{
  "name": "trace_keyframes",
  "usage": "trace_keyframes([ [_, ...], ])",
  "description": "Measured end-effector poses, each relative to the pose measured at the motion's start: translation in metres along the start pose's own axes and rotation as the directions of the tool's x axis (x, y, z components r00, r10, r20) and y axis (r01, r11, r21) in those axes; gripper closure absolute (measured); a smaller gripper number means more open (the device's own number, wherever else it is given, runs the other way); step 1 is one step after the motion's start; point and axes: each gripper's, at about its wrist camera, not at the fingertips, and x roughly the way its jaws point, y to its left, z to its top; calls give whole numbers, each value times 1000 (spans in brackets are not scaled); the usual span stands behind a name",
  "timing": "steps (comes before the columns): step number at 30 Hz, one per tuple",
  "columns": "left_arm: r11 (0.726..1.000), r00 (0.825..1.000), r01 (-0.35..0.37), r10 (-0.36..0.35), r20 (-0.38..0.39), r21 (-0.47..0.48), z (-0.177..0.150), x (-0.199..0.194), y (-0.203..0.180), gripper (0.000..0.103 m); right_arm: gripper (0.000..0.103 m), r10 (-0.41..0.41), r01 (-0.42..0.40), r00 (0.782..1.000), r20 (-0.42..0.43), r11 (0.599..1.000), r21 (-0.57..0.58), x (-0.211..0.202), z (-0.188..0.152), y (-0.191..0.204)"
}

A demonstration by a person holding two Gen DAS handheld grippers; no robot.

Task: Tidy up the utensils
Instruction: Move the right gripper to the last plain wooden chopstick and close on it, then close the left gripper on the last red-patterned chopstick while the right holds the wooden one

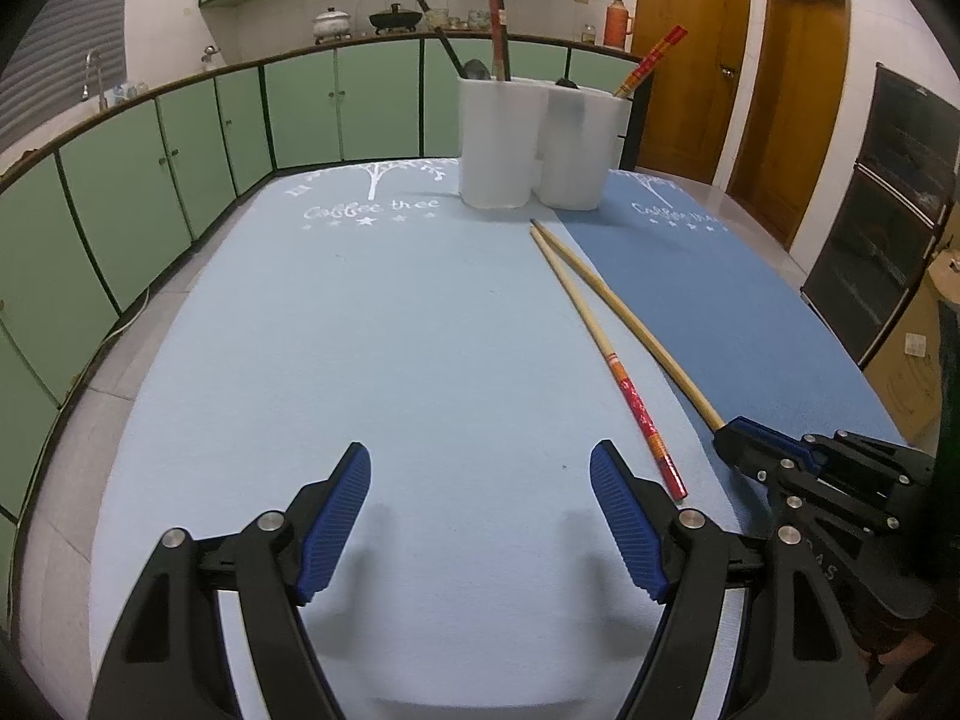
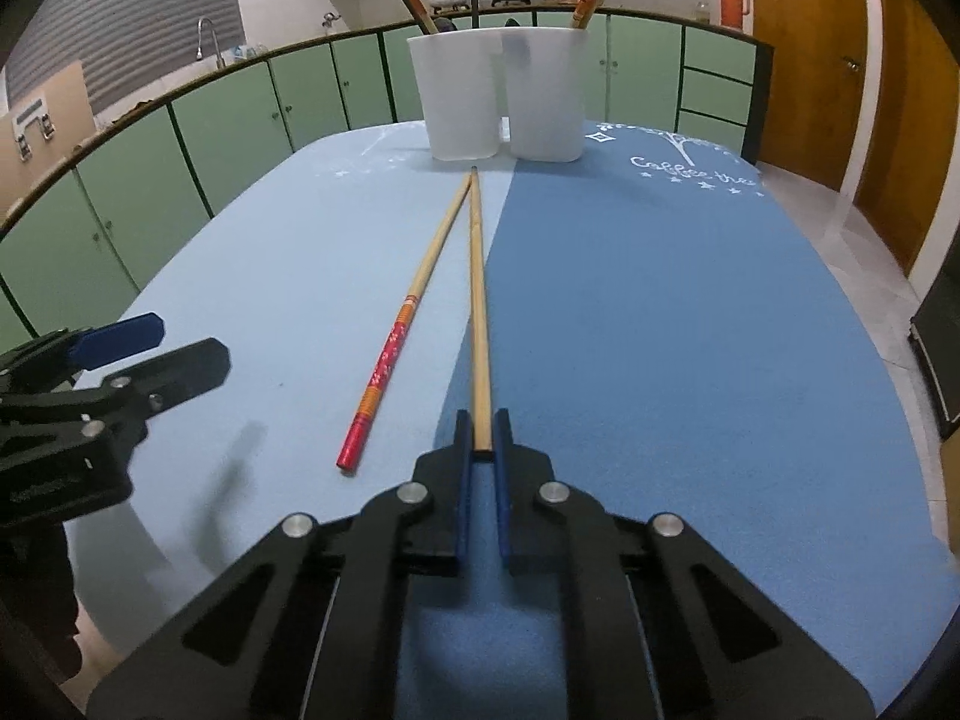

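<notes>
Right gripper (image 2: 482,429) is clamped on the butt end of one chopstick (image 2: 478,300), w/ the tip near the white holder (image 2: 465,96); left gripper (image 1: 480,516) hovers w/ jaws wide apart, empty. Risk: such an end-grip lets the long stick pivot or slip on lifting, & its tip could nudge the second chopstick (image 2: 396,336) just beside it on the mat (image 2: 660,330).

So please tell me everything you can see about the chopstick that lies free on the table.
The free chopstick looks like pale wood, with a red patterned handle end. It lies flat on the light blue mat, red end toward the cameras, thin tip toward the white holder. Its tip meets or nearly meets the second chopstick, which the right tongs hold. No tongs touch it.
</notes>
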Motion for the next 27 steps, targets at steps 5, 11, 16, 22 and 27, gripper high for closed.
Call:
trace_keyframes([
  [5, 1000, 1000, 19, -19, -12, 13, -3, 4, -13, 29, 97, 9, -9, 1000, -4, 999, 45, -10, -3, -13],
  [11, 997, 997, 77, -77, -32, 13, -9, 10, -40, 29, 97, -32, 34, 999, -15, 992, 123, -23, -11, -44],
  [16, 996, 994, 90, -88, -57, 22, -15, 19, -60, 39, 97, -46, 47, 999, -14, 988, 144, -29, -17, -58],
  [22, 998, 998, 58, -57, -36, 30, -15, 22, -71, 60, 97, -37, 37, 999, -3, 989, 143, -32, -17, -63],
  [27, 998, 999, 49, -48, -24, 41, -17, 21, -77, 92, 97, -32, 32, 999, 0, 988, 149, -32, -16, -65],
])
